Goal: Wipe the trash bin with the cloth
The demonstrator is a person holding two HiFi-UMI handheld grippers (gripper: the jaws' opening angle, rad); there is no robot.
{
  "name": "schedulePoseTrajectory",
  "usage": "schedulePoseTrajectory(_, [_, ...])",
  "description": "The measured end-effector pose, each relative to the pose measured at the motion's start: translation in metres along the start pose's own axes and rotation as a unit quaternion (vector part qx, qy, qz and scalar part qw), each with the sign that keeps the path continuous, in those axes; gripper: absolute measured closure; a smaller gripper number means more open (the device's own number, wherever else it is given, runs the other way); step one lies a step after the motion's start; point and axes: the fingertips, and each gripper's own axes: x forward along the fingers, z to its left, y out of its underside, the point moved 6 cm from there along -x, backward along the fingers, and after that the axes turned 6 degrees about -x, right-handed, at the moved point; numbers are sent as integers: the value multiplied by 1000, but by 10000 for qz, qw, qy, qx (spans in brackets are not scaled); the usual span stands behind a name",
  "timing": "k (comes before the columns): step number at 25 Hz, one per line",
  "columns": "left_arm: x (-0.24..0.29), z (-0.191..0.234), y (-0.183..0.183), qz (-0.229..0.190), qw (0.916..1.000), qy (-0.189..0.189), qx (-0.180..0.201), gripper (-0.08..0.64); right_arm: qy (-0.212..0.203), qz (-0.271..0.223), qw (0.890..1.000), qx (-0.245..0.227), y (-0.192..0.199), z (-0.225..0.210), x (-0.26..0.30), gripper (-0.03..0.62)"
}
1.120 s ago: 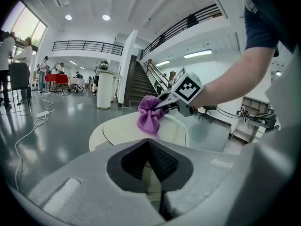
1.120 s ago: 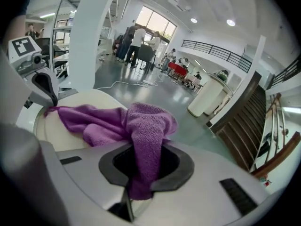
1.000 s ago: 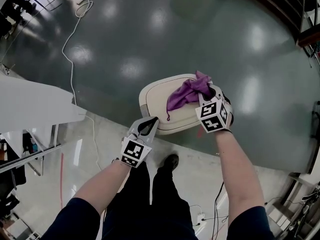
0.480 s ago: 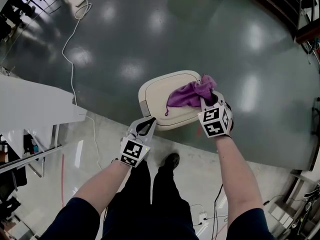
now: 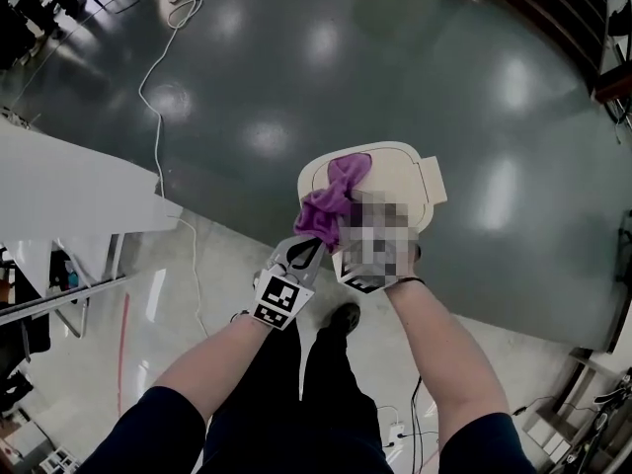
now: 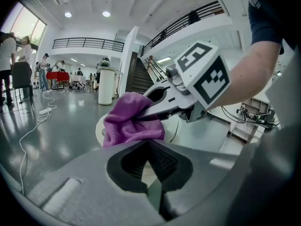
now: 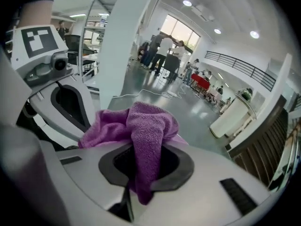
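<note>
The cream trash bin (image 5: 395, 171) stands on the dark floor, and I see its flat lid from above. A purple cloth (image 5: 331, 203) lies bunched over the lid's near left edge. My right gripper (image 5: 346, 235) is shut on the cloth (image 7: 141, 131), which hangs down between its jaws; a mosaic patch hides most of this gripper in the head view. My left gripper (image 5: 304, 249) hangs just left of the cloth, at the bin's near side, shut with nothing in it. In the left gripper view the right gripper (image 6: 160, 102) presses the cloth (image 6: 131, 121) on the lid (image 6: 99, 128).
A white cable (image 5: 148, 87) snakes across the floor at the left. A white table (image 5: 69, 200) juts in from the left edge. The person's legs and a shoe (image 5: 341, 316) stand on the lighter floor just before the bin. People (image 7: 162, 51) stand far off.
My right gripper has dragged the cloth from the lid's right side across to its near left edge, close beside the left gripper. The left gripper has stayed put.
</note>
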Motion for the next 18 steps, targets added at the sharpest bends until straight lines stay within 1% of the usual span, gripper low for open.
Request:
schedulePoseTrajectory(2, [-2,3,1,5,10000,-16,-13,569,-187,-101,9995,-245,-12,14,1,522])
schedulePoseTrajectory(4, [-3,6,2,2,10000,-68,-56,569,-277,-144,9986,-416,-16,24,-1,522])
schedulePoseTrajectory(6, [-4,8,2,-7,9999,-97,-80,569,-281,-139,9987,-403,-9,25,-6,522])
schedulePoseTrajectory(9, [-3,9,2,14,9999,-97,-65,569,-200,-36,9997,-108,17,13,-17,522])
schedulePoseTrajectory(13, [-4,9,4,51,9998,-161,-61,569,70,305,9994,177,64,-12,-36,522])
schedulePoseTrajectory(18, [-8,11,6,98,9997,-228,-32,569,479,719,9938,706,120,-37,-58,522])
